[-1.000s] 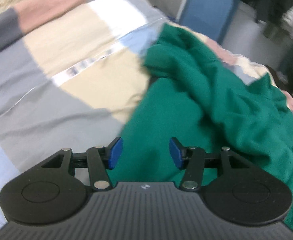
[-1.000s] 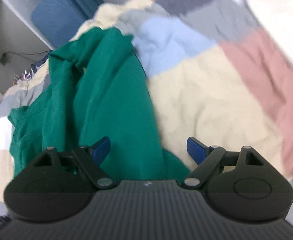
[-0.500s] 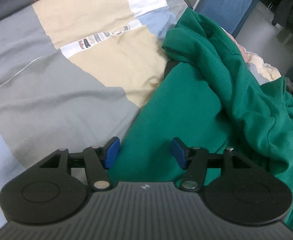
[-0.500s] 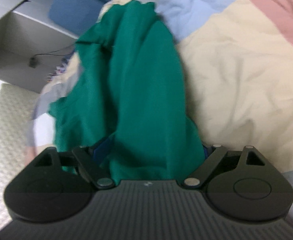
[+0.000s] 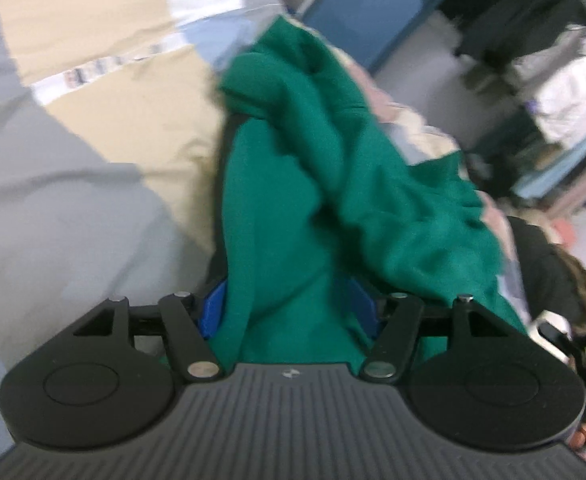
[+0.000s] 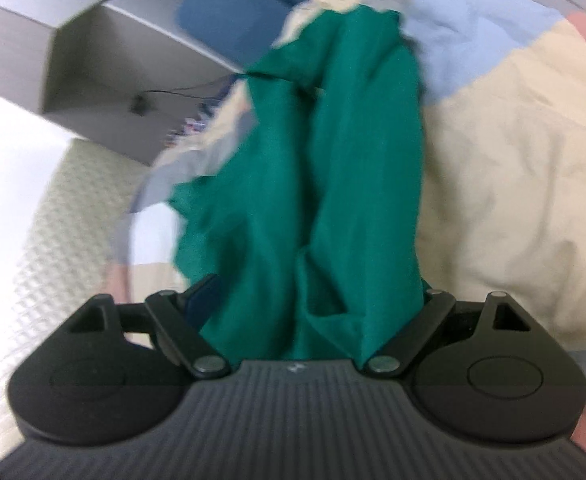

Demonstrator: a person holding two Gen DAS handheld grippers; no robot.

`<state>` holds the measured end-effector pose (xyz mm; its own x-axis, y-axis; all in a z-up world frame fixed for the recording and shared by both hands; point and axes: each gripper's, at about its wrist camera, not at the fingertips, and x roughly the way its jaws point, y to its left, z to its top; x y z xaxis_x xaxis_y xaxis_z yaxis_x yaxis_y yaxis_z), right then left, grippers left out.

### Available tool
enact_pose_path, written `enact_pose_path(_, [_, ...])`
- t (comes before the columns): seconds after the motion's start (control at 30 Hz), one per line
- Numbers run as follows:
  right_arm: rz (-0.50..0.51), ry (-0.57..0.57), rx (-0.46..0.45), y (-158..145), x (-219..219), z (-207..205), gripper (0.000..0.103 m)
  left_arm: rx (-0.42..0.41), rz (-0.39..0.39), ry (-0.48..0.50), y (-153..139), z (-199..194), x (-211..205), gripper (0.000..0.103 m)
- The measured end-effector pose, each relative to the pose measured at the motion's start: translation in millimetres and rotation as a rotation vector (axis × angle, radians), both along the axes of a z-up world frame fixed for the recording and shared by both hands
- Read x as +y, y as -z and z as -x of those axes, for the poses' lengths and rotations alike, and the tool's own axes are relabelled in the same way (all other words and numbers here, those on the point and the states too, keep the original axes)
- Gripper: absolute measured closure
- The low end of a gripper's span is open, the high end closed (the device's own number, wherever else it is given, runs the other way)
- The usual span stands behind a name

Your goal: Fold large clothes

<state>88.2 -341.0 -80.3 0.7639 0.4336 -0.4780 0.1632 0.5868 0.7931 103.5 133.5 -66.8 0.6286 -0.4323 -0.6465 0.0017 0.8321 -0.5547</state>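
1. Green garment (image 5: 301, 216) — lies crumpled on a bed with a patchwork cover (image 5: 73, 168) of beige, grey and pale-blue blocks; one end runs back into each gripper.
2. Left gripper (image 5: 289, 312) — jaws opening, green cloth bunched between the blue pads; whether they press it cannot be told.
3. Right gripper (image 6: 313, 304) — jaws spread wide, cloth filling the gap and hiding the right pad; grip uncertain.
4. Both views blurred.
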Motion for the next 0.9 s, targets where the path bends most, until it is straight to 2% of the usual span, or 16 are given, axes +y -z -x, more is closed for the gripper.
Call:
enact_pose_path(0.1, [-0.034, -0.023, -0.06, -6, 0, 1, 0.016, 0.006, -0.017, 0.007, 1, 1, -4, 0.035])
enact_pose_path(0.17, [-0.025, -0.022, -0.053, -5, -1, 1, 0.016, 0.044, -0.048, 0.001, 8, -2, -5, 0.034])
enact_pose_path(0.33, [0.095, 0.026, 0.164, 20, 1, -6, 0.019, 0.137, -0.229, -0.097, 26, -8, -4, 0.033])
enact_pose_path(0.4, [0.143, 0.05, 0.212, 25, 4, -9, 0.019, 0.161, -0.208, -0.092, 31, -10, -1, 0.033])
enact_pose_path(0.5, [0.171, 0.027, 0.22, 26, 11, -12, 0.017, 0.148, -0.162, -0.047, 28, -7, -4, 0.033])
enact_pose_path(0.6, [0.122, 0.005, 0.185, 25, 10, -12, 0.017, 0.127, -0.075, 0.002, 26, -2, -5, 0.033])
enact_pose_path(0.67, [0.096, -0.015, 0.158, 23, 11, -9, 0.017, 0.124, -0.067, 0.012, 27, 1, -7, 0.033])
enact_pose_path(0.7, [0.109, -0.021, 0.158, 22, 14, -8, 0.018, 0.133, -0.088, 0.01, 31, 1, -9, 0.033])
enact_pose_path(0.8, [0.229, -0.04, 0.209, 26, 27, -12, 0.026, 0.148, -0.175, 0.04, 43, 2, -23, 0.033])
enact_pose_path(0.9, [0.339, -0.037, 0.236, 25, 38, -14, 0.048, 0.126, -0.232, 0.024, 39, 7, -34, 0.041])
